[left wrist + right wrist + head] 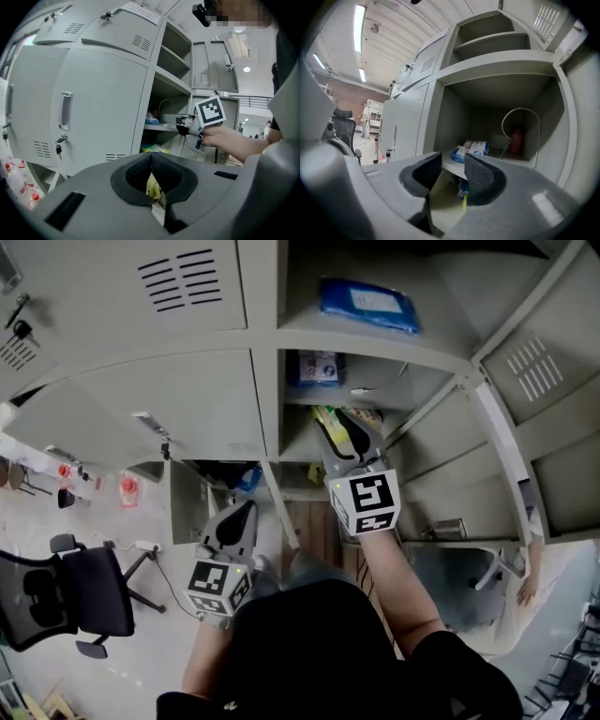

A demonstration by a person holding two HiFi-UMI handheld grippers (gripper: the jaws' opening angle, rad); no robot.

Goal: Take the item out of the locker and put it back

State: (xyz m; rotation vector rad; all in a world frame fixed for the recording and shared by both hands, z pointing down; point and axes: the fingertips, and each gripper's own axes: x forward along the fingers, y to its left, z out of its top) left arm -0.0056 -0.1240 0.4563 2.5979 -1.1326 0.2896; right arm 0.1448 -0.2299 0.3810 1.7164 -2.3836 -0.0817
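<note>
— Jaws of the right gripper (453,165): spread, pads clear of everything. A sliver of a packet shows in the gap, further back, below a shelf edge. Not pinched.
— Position?
— At the mouth of an open compartment in the locker (267,381). The yellow-green packet (328,426) lies inside that compartment, just ahead of the jaw tips. Whether they touch cannot be told from the head view.
— Left gripper (151,159)?
— Pads pressed together, nothing between them. It is held lower and to the left of the right gripper, outside the locker.
— Other contents?
— A blue-white packet (471,148) sits on the shelf one up from the right gripper. A blue bag (367,304) sits on the shelf above that.
— Doors?
— An open door (534,362) is swung out on the person's right. A closed door (178,409) is on the left.
— Surroundings?
— A black office chair (84,592) stands on the floor, far left, well apart.
</note>
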